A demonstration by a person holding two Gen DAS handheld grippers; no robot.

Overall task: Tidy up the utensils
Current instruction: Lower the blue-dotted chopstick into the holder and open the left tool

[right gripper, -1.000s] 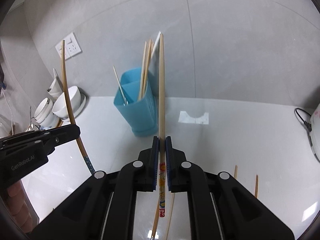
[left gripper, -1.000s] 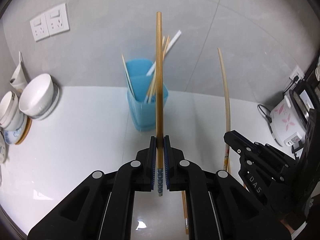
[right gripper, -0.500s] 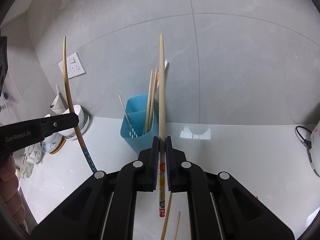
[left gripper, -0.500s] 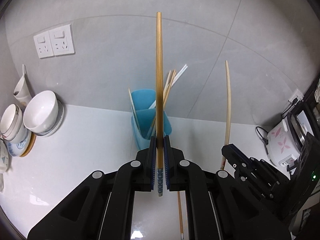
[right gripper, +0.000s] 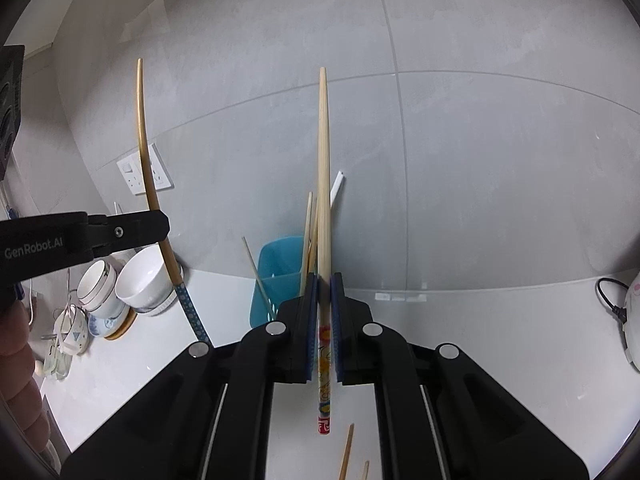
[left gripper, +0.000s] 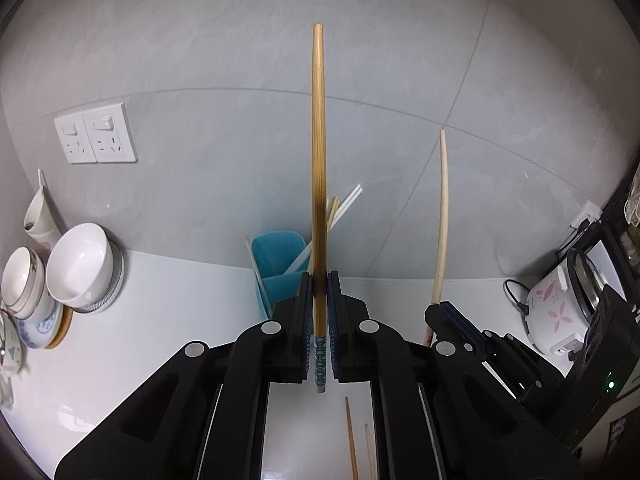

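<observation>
Left claw [left gripper: 319,300] clenched on a brown chopstick [left gripper: 318,168] near its blue-patterned butt; shaft stands straight ahead of the claw, tip up against the wall. Right claw [right gripper: 325,304] clenched on a pale chopstick [right gripper: 324,168], its red and yellow printed end hanging back past the pads. Blue utensil holder [left gripper: 276,268] sits on the white counter [left gripper: 168,320] just beyond both claws, several chopsticks already in it. Loose chopsticks [left gripper: 352,440] lie below the claws. Bowls [left gripper: 80,264] far left.

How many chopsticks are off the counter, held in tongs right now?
2. The left tongs clamp a darker bamboo chopstick; the right tongs clamp a paler chopstick with a painted end. Others sit in the blue holder or lie on the counter.
</observation>
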